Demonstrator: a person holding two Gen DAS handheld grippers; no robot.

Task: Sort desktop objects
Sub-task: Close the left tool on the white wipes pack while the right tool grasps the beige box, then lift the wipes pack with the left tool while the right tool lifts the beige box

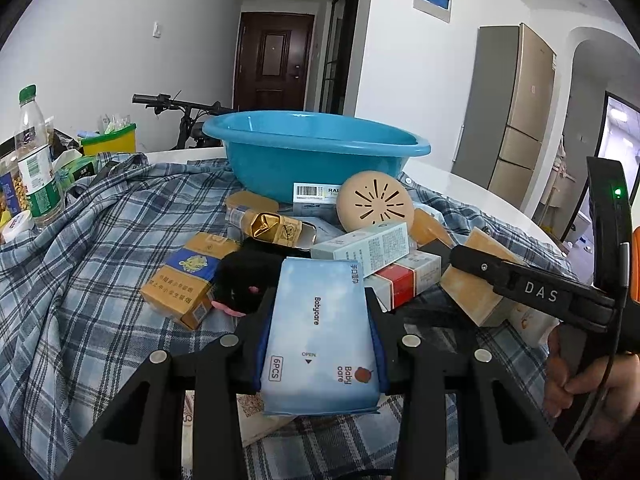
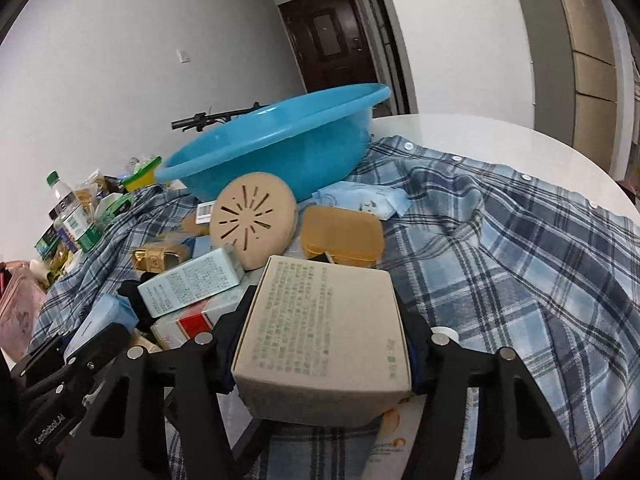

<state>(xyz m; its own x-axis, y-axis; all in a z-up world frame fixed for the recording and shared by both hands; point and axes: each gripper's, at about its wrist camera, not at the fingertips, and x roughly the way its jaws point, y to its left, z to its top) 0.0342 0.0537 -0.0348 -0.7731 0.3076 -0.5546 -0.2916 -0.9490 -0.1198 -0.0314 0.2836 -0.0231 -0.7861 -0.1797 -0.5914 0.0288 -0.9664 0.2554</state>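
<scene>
Currently, left gripper [image 1: 320, 320] clamped on pale-blue wipes pack [image 1: 320, 332], right gripper [image 2: 324, 332] closed around beige carton [image 2: 324, 328], both over plaid shirt [image 2: 520, 248] mid-table, blue basin [image 1: 316, 148] towards table's far edge, round tan disc [image 1: 374, 202] propped just before it.

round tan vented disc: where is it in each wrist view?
Left wrist: the tan vented disc is right of centre, leaning among boxes just in front of the blue basin.
Right wrist: the disc is left of centre, below the basin, beside an orange case.
Shared landmark: the blue basin.
</scene>
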